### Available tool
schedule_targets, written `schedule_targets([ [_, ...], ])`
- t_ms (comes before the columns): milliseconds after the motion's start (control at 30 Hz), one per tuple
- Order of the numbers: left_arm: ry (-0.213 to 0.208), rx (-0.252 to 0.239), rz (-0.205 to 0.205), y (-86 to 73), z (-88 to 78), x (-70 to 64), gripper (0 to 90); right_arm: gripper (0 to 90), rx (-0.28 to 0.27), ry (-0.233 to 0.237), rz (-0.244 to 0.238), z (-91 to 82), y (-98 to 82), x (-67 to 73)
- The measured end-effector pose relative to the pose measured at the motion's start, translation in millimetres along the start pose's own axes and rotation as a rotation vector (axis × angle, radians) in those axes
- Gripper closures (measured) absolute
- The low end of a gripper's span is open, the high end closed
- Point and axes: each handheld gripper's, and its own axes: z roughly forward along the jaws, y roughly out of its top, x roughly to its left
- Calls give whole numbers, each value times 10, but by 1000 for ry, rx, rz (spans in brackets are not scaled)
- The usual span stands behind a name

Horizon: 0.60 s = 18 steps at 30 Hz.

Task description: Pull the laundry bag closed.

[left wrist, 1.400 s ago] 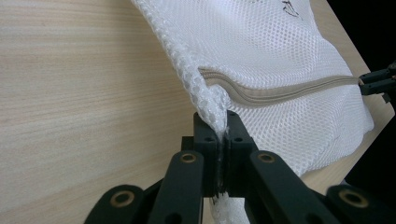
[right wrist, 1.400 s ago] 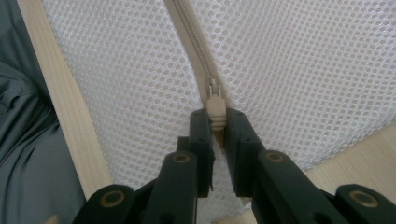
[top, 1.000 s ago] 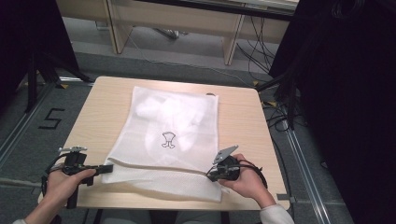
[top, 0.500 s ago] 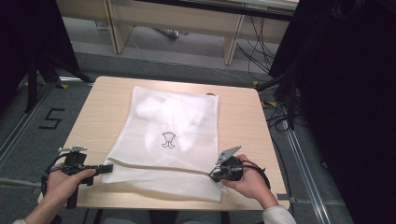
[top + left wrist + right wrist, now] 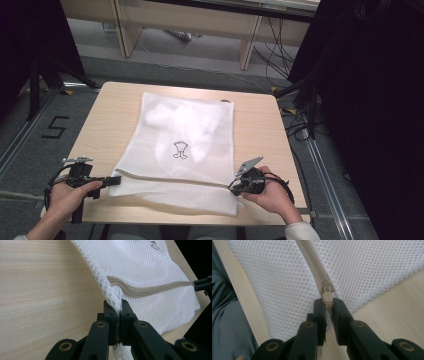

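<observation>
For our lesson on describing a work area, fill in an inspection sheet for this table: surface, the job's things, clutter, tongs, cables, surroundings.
Surface: light wooden table, bare around the bag.
Job's things: white mesh laundry bag lying flat; beige zipper runs across its near end; zipper pull at the right end.
Clutter: nothing seen.
Tongs: left tongs shut on the bag's left edge at the zipper's end; right tongs shut on the zipper pull.
Cables: black cable looped at the right hand; more black cables on the floor right of the table.
Surroundings: grey floor with a "5" mark; dark curtain on the right.
</observation>
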Motion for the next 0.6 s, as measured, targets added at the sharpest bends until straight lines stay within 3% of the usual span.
schedule_targets([
  [367,3,-6,-4,-7,8,-4,858,828,4,5,0,7,-37,-31],
  [400,6,22,21,-5,-5,17,857,828,6,2,0,6,-36,-28],
  [467,0,23,-4,-12,20,14,855,826,5,0,-2,22,-33,-22],
  [533,8,34,1,-25,35,24,851,825,7,2,0,37,-36,-22],
  [567,3,74,24,-19,19,46,848,824,15,3,12,37,-39,-10],
  [600,17,48,-1,-28,44,20,846,824,16,6,27,47,-40,3],
])
